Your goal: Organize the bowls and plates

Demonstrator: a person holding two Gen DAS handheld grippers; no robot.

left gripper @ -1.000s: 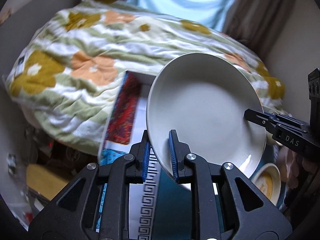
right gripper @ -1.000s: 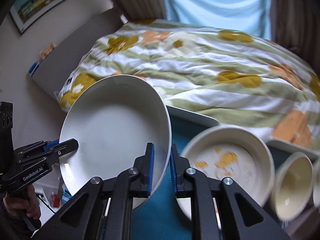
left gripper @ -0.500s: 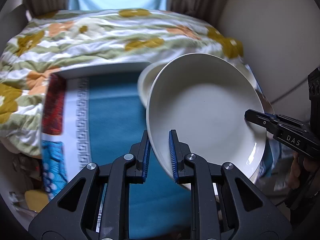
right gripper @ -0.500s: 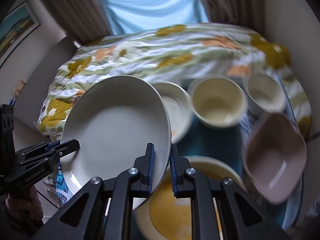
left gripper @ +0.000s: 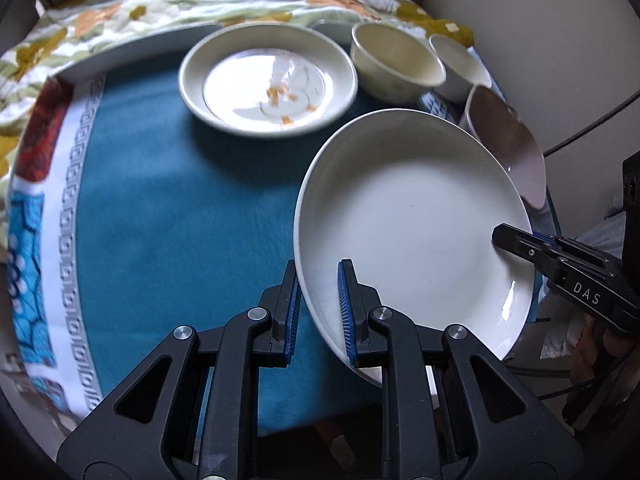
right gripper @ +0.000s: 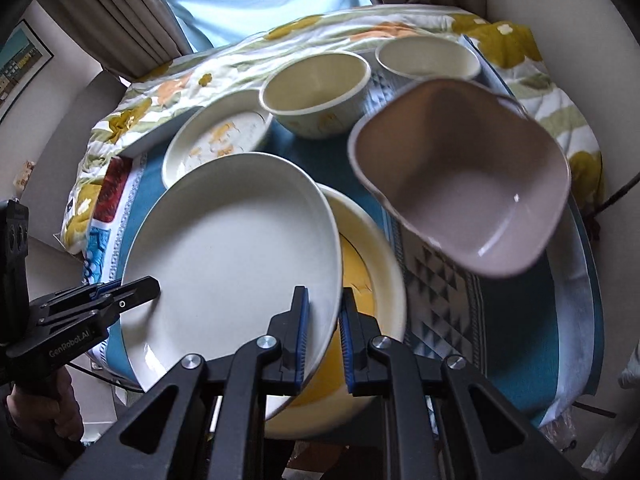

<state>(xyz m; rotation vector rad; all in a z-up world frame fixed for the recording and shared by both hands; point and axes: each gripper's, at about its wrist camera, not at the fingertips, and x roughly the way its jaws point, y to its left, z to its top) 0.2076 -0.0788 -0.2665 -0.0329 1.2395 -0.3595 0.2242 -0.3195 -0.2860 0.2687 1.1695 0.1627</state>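
Observation:
A large plain white plate (left gripper: 416,228) is held tilted above the table by both grippers. My left gripper (left gripper: 318,308) is shut on its near-left rim. My right gripper (right gripper: 323,336) is shut on its right rim; it also shows in the left wrist view (left gripper: 520,244). The plate (right gripper: 236,264) hangs over a yellow-centred plate (right gripper: 372,280) lying on the table. Behind stand a patterned shallow plate (left gripper: 268,80), two cream bowls (left gripper: 396,64) (left gripper: 456,64) and a pink squarish bowl (right gripper: 460,176).
The table carries a teal cloth (left gripper: 168,208) with a white patterned border. A flowered bedspread (left gripper: 120,20) lies behind it, with curtains (right gripper: 120,16) and a window beyond. A wall (left gripper: 560,40) is close on the right.
Both grippers have swung the white plate from over the bed to over the table. The dishes have come into view and the plate now hangs lower, above the yellow-centred plate.

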